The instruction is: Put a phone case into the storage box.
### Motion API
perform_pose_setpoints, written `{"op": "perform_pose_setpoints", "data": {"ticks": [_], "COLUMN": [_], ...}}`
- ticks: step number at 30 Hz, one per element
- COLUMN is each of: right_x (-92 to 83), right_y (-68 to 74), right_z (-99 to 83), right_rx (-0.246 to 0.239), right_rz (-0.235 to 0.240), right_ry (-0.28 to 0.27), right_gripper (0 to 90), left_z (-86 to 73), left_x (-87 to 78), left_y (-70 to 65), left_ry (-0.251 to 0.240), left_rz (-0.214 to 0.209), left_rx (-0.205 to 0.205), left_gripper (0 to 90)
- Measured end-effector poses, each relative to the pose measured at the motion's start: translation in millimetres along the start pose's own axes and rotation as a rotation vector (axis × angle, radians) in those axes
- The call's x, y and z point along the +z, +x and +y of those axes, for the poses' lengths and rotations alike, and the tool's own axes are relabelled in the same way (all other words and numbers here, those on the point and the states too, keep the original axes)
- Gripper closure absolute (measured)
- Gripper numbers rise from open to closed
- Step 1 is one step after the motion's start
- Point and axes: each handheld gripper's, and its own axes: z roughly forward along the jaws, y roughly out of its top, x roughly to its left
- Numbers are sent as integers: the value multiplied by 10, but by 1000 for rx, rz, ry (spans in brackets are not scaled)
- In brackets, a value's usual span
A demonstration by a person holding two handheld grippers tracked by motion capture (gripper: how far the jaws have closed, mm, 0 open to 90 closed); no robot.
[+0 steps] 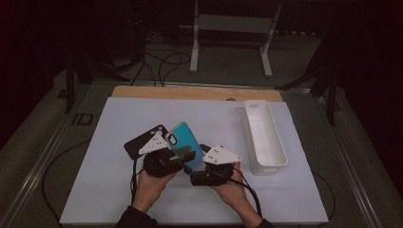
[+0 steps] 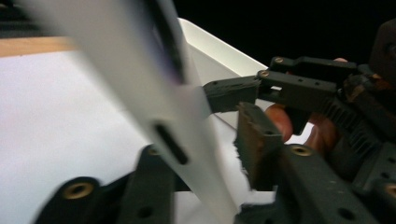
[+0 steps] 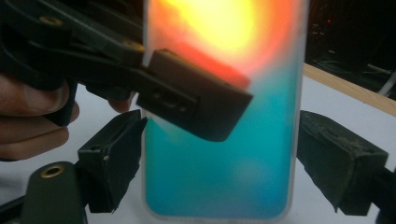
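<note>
Gripping the teal phone case (image 1: 183, 142) across its width, the right gripper (image 1: 199, 164) holds the lower end; in the right gripper view its two pads sit beside the case's (image 3: 219, 158) left and right edges, though the right pad appears slightly apart from the edge, so firm contact there cannot be confirmed. From these jaws, the case's long axis runs toward 11 o'clock in the high view, tilted up off the white mat (image 1: 119, 190). The left gripper (image 1: 178, 156) comes in from 9 o'clock and pinches the case through its thickness, one pad (image 3: 196, 98) lying across the face. At 10 o'clock from the left gripper, a black phone (image 1: 140, 140) lies flat. The white bin (image 1: 263, 135) stands at 2 o'clock, nearer the right hand (image 1: 233, 190).
</note>
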Motion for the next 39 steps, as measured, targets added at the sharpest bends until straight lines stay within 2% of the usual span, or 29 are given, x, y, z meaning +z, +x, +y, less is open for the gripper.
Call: {"op": "perform_pose_setpoints", "data": {"ticks": [2, 3, 8, 10, 14, 15, 18, 26, 34, 39], "right_x": [4, 8, 27, 48, 53, 51, 50, 21, -27, -66], "right_y": [5, 28, 37, 41, 24, -3, -29, -78, -136, -179], "right_z": [-2, 0, 3, -1, -10, -13, -27, -85, -134, -144], "right_rx": [-6, -7, -6, -5, 4, 9, 13, 9, 3, -3], "right_rz": [-4, -23, -33, -41, -31, -8, 19, 45, 44, 47], "right_ry": [-3, -6, 0, 12, 17, 23, 36, 53, 68, 60], "right_gripper": [167, 167, 167, 166, 166, 166, 165, 146, 136, 133], "left_z": [6, 7, 3, -7, -8, -8, -10, -27, -49, -61], "left_x": [2, 13, 20, 44, 48, 46, 37, 10, -4, -6], "left_y": [-12, -21, -28, -46, -48, -47, -39, -21, 3, -2], "left_ry": [6, 16, 22, 31, 31, 35, 36, 34, 29, 31], "left_rz": [11, 26, 39, 58, 61, 66, 79, 103, 118, 136], "left_rx": [9, 15, 22, 36, 38, 44, 45, 47, 43, 62], "left_gripper": [785, 813, 837, 853, 858, 858, 858, 858, 858, 857]}}
